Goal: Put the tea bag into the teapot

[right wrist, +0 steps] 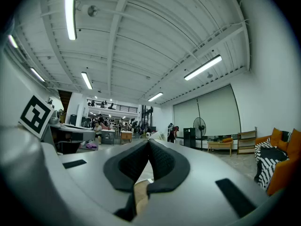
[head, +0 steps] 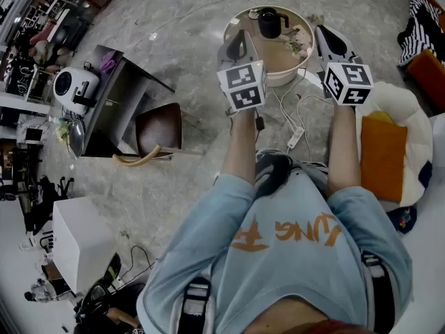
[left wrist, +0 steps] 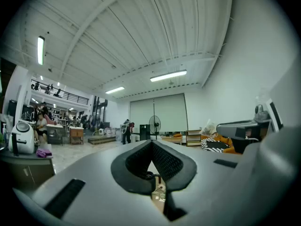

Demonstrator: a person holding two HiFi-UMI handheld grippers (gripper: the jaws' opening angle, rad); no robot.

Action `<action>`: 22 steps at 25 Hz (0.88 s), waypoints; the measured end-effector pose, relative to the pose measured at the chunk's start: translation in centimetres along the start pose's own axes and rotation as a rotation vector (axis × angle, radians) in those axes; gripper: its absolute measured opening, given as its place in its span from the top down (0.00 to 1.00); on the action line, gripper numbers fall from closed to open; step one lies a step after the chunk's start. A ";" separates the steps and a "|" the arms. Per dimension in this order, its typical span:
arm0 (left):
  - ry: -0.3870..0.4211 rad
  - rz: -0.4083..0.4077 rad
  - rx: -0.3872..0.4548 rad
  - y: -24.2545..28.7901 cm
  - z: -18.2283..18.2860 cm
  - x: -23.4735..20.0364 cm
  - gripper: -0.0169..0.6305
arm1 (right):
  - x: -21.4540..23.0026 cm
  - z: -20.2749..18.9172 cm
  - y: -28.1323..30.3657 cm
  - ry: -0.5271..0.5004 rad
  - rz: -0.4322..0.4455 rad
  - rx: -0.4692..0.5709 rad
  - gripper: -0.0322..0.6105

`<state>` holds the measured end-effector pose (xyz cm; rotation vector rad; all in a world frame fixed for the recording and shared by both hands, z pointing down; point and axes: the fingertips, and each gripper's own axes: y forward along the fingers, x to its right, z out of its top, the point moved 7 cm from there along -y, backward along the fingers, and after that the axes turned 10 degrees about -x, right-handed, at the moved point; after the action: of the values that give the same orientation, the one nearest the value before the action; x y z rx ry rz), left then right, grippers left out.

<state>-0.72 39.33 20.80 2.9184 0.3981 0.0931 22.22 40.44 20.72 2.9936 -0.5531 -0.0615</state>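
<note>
Ahead, black teapot (head: 270, 23) on round table (head: 279, 76), white cables (head: 295, 137) below

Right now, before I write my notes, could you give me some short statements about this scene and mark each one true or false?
1. The left gripper and the right gripper both have their jaws together, with nothing between them. True.
2. The black teapot stands on the round table. True.
3. The left gripper holds the teapot by its handle. False: it is apart from the teapot and holds nothing.
4. The orange cushion lies on the person's left side. False: it lies on the right side, on a white seat.
</note>
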 end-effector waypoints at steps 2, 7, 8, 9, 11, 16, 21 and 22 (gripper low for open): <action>-0.004 -0.006 0.012 0.0 0.2 0.1 0.94 | -0.1 0.0 0.1 -0.010 0.006 -0.001 0.93; -0.015 -0.001 -0.004 -0.1 0.0 0.0 0.94 | 0.1 0.0 0.1 0.027 0.015 -0.011 0.93; -0.018 -0.002 -0.008 -0.1 -0.1 0.1 0.94 | 0.2 -0.1 0.1 0.042 0.020 -0.029 0.93; -0.021 -0.005 -0.011 0.0 -0.1 0.2 0.94 | 0.4 0.0 0.1 0.047 0.019 -0.046 0.93; -0.022 -0.017 -0.015 0.0 -0.2 0.4 0.94 | 0.7 0.0 0.2 0.047 0.005 -0.064 0.93; -0.010 -0.017 -0.031 -0.1 -0.4 0.0 0.94 | 0.8 -0.5 0.4 0.077 -0.002 -0.072 0.93; -0.012 -0.012 -0.043 0.5 -0.2 -0.5 0.94 | 1.3 0.1 0.5 0.087 0.011 -0.070 0.93; -0.010 -0.017 -0.042 0.8 0.0 -0.4 0.94 | 1.6 0.4 0.6 0.087 0.014 -0.072 0.93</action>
<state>-0.90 38.45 20.99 2.8723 0.4145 0.0838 23.47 39.31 20.37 2.9064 -0.5505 0.0488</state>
